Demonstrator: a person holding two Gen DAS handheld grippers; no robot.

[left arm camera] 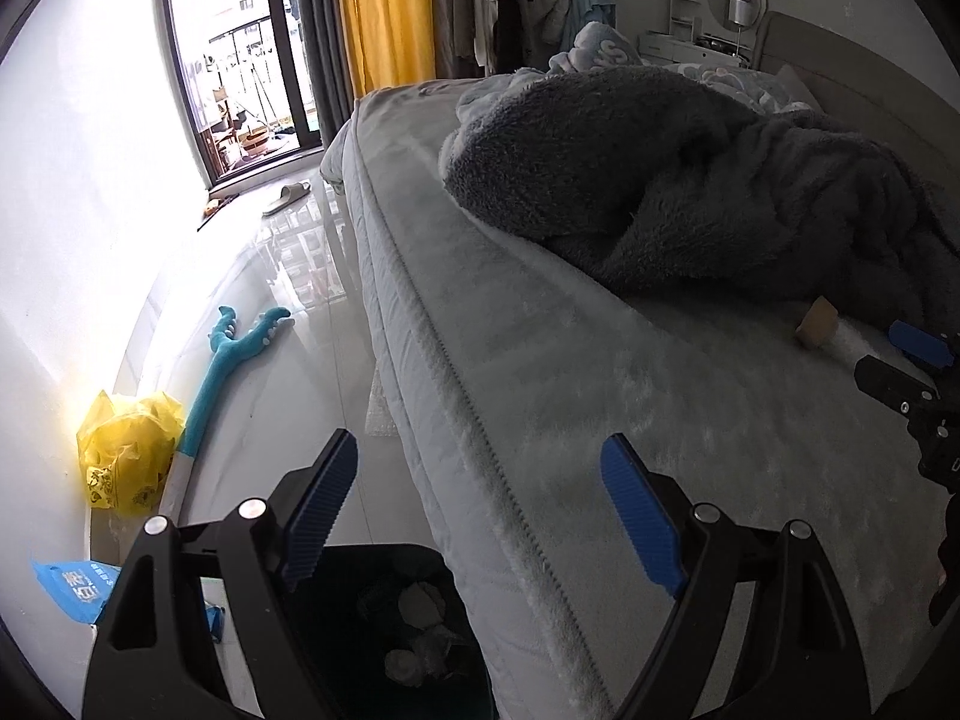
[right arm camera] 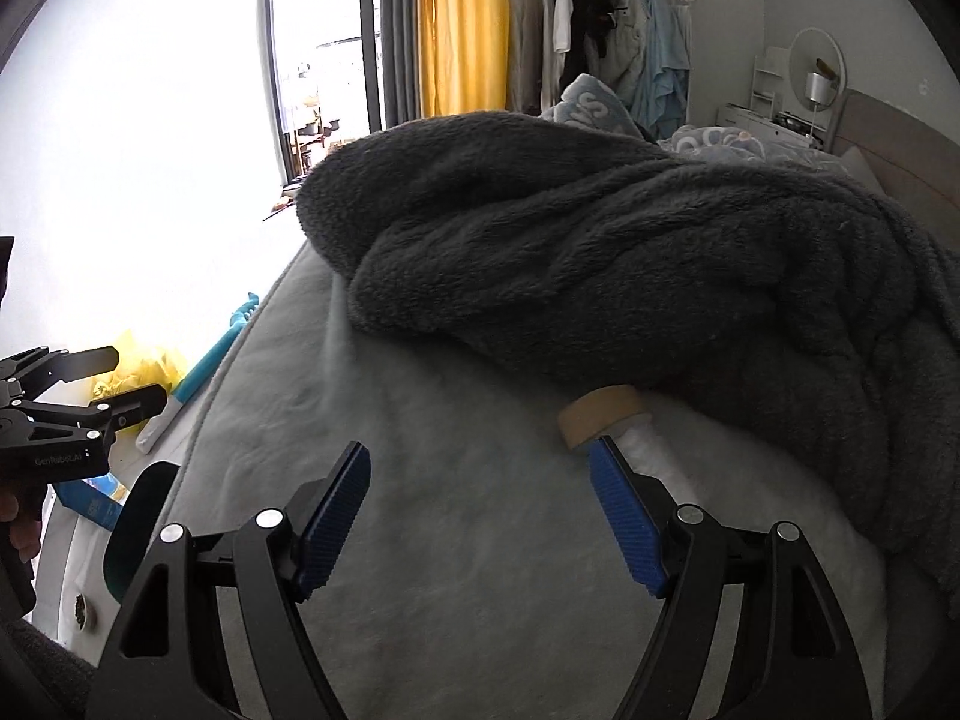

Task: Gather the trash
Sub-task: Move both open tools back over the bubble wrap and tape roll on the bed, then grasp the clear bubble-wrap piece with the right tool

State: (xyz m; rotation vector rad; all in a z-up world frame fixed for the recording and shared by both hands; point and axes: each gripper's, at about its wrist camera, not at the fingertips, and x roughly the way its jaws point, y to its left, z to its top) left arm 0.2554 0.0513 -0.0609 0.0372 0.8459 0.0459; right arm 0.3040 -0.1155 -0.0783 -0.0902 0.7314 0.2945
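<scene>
A cardboard-cored roll wrapped in clear film (right arm camera: 624, 426) lies on the bed by the grey blanket's edge; it also shows in the left wrist view (left arm camera: 817, 324). My right gripper (right arm camera: 480, 510) is open and empty over the bed, its right finger just in front of the roll. My left gripper (left arm camera: 480, 498) is open and empty over the bed's edge, above a black trash bin (left arm camera: 396, 618) holding crumpled trash on the floor. The right gripper also shows at the right edge of the left wrist view (left arm camera: 900, 360), and the left gripper at the left edge of the right wrist view (right arm camera: 129, 381).
A fluffy dark grey blanket (right arm camera: 600, 252) is piled on the pale bed (left arm camera: 660, 420). On the floor lie a yellow plastic bag (left arm camera: 126, 456), a teal back-scratcher toy (left arm camera: 228, 360), a blue packet (left arm camera: 78, 588) and a slipper (left arm camera: 288, 195). Clothes hang at the back.
</scene>
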